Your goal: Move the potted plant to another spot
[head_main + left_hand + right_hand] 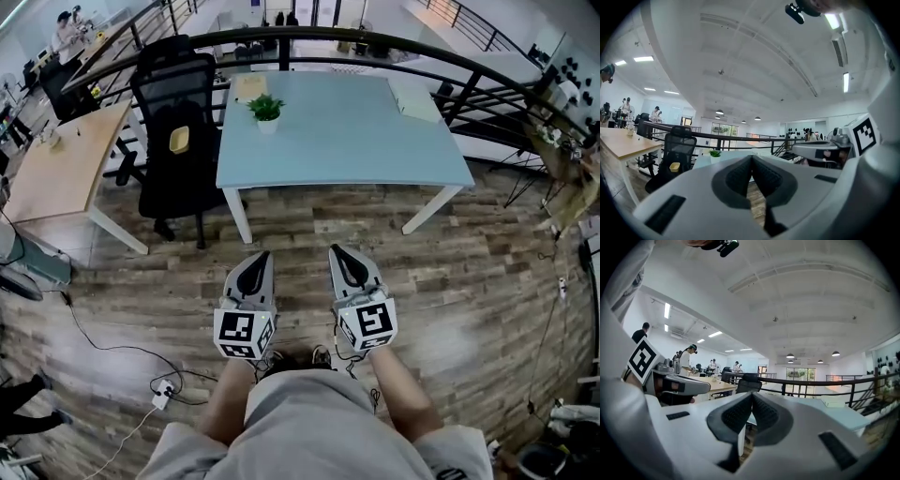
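Light-blue table (356,141) on a plank floor (469,281). Left pad (248,87) and right pad (413,99) lie at the tabletop's far corners. Black chair (172,84) stands just beside the table's left edge, with a yellow bowl (179,142) on its seat. Wooden desk (61,169) is further left, and a curved black railing (394,42) runs behind.

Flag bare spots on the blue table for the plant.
Free: the table's middle and front, from the potted plant across to the right front corner. Crowded: the back edge, with the plant beside a flat pale item at left and a second pale item at right. A black chair flanks its left side.
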{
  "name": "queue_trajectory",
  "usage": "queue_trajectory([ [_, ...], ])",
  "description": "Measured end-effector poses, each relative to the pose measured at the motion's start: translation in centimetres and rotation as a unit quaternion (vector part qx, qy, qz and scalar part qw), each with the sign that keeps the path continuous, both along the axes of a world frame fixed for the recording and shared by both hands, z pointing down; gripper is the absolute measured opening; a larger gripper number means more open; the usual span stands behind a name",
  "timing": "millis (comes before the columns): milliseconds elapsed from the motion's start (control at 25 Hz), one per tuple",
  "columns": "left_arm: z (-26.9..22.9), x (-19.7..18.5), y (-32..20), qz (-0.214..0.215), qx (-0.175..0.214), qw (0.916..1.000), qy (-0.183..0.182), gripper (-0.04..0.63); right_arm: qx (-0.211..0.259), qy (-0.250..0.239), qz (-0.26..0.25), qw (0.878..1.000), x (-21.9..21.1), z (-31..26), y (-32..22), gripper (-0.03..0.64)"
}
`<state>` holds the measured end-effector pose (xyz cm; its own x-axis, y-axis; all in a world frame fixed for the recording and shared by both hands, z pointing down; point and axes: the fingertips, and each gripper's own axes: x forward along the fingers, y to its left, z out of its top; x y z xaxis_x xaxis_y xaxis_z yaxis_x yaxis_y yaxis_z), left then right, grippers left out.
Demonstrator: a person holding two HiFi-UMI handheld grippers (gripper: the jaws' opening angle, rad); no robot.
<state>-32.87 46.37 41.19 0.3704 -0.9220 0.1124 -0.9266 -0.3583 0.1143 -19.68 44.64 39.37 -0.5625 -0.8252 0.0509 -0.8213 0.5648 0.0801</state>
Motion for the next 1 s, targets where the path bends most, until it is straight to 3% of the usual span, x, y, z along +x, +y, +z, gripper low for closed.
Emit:
queue_trajectory([
  [120, 1.9, -0.1, 0.5, 0.016, -0.018, 0.9997, 0.005, 0.011, -0.021, 0.006, 0.002, 1.000, -0.4, 1.6, 0.7, 0.061],
  [480, 4.5, -2.0, 0.8, 0.044, -0.048, 0.9978, 0.010, 0.011, -0.061, 0.022, 0.003, 0.998, -2.2, 4.4, 1.4, 0.153],
  [720, 5.4, -2.9, -0.2, 0.044, -0.057, 0.9973, 0.011, 0.011, -0.079, 0.017, 0.003, 0.997, -3.3, 5.8, 0.0, 0.212],
  [1000, 5.9, -3.9, -4.0, 0.020, -0.056, 0.9982, -0.001, 0.011, -0.074, 0.010, -0.014, 0.997, -4.0, 6.6, -4.7, 0.236],
])
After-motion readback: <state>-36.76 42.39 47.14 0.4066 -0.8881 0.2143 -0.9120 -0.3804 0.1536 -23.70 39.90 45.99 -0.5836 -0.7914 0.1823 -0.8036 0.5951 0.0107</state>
